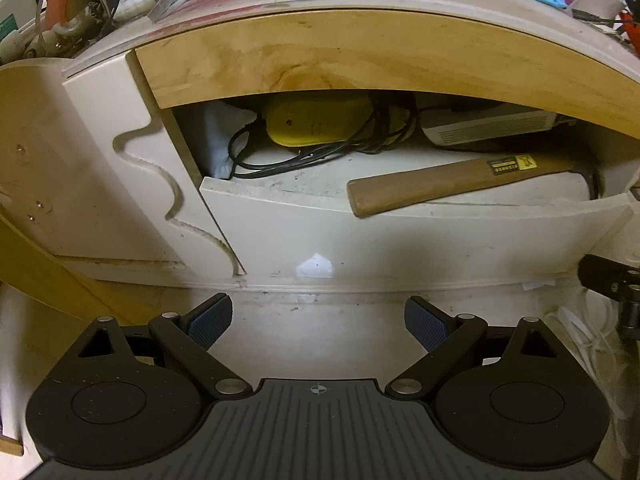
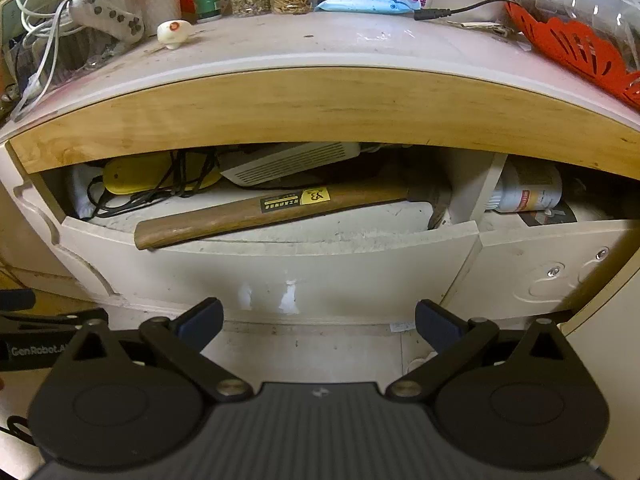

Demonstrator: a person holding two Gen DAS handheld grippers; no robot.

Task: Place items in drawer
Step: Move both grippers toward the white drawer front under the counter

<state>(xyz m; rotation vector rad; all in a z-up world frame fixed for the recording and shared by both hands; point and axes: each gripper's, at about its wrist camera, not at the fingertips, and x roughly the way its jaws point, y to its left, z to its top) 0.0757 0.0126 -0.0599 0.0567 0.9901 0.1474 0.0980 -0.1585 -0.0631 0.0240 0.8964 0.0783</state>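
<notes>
The drawer (image 2: 280, 280) stood pulled out beneath the counter (image 2: 320, 48). In it a hammer (image 2: 256, 210) lay across the floor, its handle end resting on the front wall near the left corner, its head at the right wall. Behind the hammer, at the back left, sat a charger (image 2: 152, 176) with its cord (image 2: 132, 196) coiled beside it; a vented box (image 2: 288, 162) lay to the charger's right, at the back. A bottle (image 2: 528, 194) lay in the neighbouring compartment to the right. On the counter, a power strip (image 2: 108, 16) sat toward the left edge and a basket (image 2: 576, 48) at the right edge.
</notes>
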